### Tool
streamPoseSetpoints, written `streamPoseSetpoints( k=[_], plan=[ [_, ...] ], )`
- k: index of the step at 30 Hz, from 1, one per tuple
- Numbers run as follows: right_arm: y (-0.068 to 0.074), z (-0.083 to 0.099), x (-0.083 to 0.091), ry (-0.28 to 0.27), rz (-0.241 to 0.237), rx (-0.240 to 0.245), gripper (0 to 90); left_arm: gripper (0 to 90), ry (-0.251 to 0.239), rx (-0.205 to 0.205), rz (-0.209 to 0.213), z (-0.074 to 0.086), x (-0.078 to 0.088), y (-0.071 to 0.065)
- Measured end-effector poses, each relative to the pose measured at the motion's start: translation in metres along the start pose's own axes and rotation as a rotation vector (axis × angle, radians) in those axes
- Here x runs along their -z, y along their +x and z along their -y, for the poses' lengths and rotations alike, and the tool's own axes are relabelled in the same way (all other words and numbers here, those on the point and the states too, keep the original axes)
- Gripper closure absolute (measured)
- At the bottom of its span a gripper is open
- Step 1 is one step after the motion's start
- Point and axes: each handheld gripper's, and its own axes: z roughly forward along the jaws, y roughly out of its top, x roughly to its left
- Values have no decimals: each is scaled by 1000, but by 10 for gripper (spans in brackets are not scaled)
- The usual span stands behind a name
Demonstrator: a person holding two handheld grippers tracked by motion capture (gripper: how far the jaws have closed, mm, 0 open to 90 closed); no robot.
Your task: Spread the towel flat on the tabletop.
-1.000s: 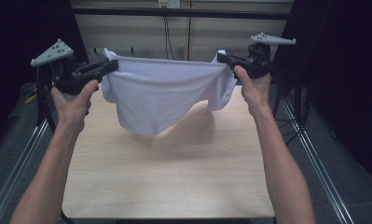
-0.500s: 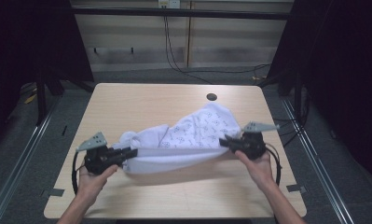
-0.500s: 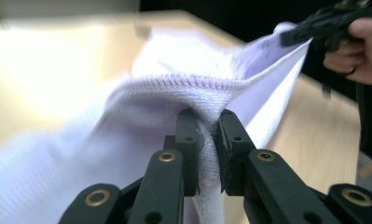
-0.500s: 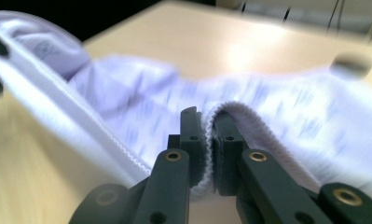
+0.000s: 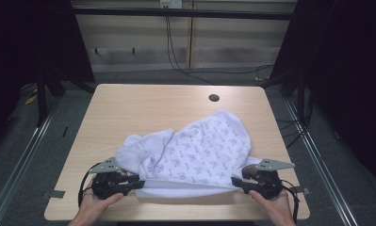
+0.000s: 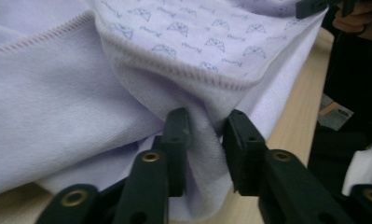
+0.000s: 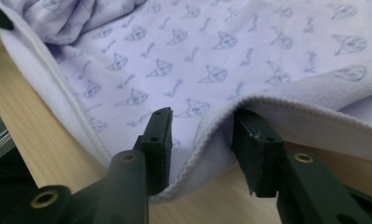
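Note:
A white garment [image 5: 195, 150] with a small blue print lies spread on the front half of the wooden table [image 5: 143, 108], printed side up. My left gripper [image 5: 141, 182] lies low at its front left corner. In the left gripper view the left gripper [image 6: 206, 121] is shut on a bunched fold of the garment [image 6: 58, 93], just under a stitched hem. My right gripper [image 5: 232, 181] is at the front right corner. In the right gripper view the right gripper [image 7: 200, 119] stands open, and the garment's hem [image 7: 221, 60] lies loose between the jaws.
A round cable hole [image 5: 214, 98] sits near the table's far edge. Both hands rest close to the table's front edge. Metal rails run along the floor on both sides, and cables hang behind the table. The other gripper [image 6: 314, 5] shows at the top right of the left gripper view.
The garment, held stretched in the air a second ago, has come down onto the table. Both grippers have dropped toward the front edge and the cloth has settled flatter.

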Motion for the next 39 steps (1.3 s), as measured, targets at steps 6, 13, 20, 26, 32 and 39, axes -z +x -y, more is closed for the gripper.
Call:
streamPoseSetpoints(
  k=[6, 13, 20, 26, 32, 39],
  plan=[
    [-6, 16, 22, 11, 48, -47, 501, 637, -72, 17, -18, -8, 12, 6],
    [-7, 7, 15, -39, 32, -38, 480, 696, -9, -15, -75, -23, -14, 35],
    [32, -9, -39, 42, -86, 86, 454, 780, 114, -11, -136, -17, -50, 54],
    [60, -10, -72, 122, -137, 165, 428, 885, 125, 0, -130, -10, -46, 46],
    [81, -9, -99, 171, -93, 249, 413, 876, 118, 30, -97, -6, -44, 45],
    [84, -11, -99, 167, 8, 244, 752, 765, 95, 65, -59, -5, -46, 47]
  ],
)
